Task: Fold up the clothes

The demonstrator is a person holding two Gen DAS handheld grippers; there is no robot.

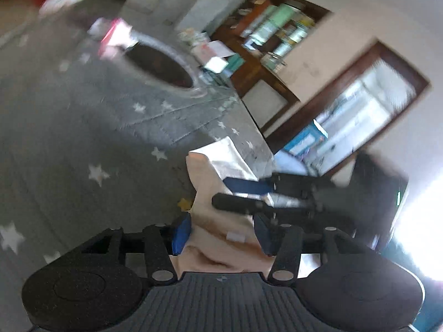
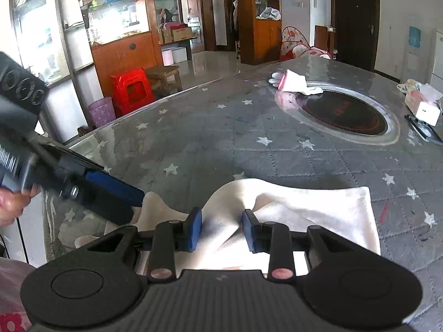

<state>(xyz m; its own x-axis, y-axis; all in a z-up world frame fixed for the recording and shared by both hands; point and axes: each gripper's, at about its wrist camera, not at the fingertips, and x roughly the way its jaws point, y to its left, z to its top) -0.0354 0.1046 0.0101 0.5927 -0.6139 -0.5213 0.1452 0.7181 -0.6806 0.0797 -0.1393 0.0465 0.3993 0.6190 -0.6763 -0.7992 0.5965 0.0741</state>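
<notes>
Cloth (image 2: pixel 304 210), a cream-white piece, lies rumpled at the near edge of the grey star-patterned table (image 2: pixel 221 138), one flat corner reaching to the right and a raised fold bunched in the middle. Right gripper (image 2: pixel 221 229) has its blue pads set apart on either side of that raised fold, so I judge it open and not pinching yet. Left gripper (image 1: pixel 221 235) shows fabric running up between its spread pads; the view is blurred, and I cannot tell whether it clamps the cloth. Seen from the right wrist, the left gripper's tip (image 2: pixel 116 191) sits at the cloth's left corner. To fold well, each side probably should take a single layer at a corner, lift together and keep the edge taut. Farther off sit a round dark inset (image 2: pixel 340 116), a pink-and-white glove (image 2: pixel 293 83) and a tissue box (image 2: pixel 420 105)
</notes>
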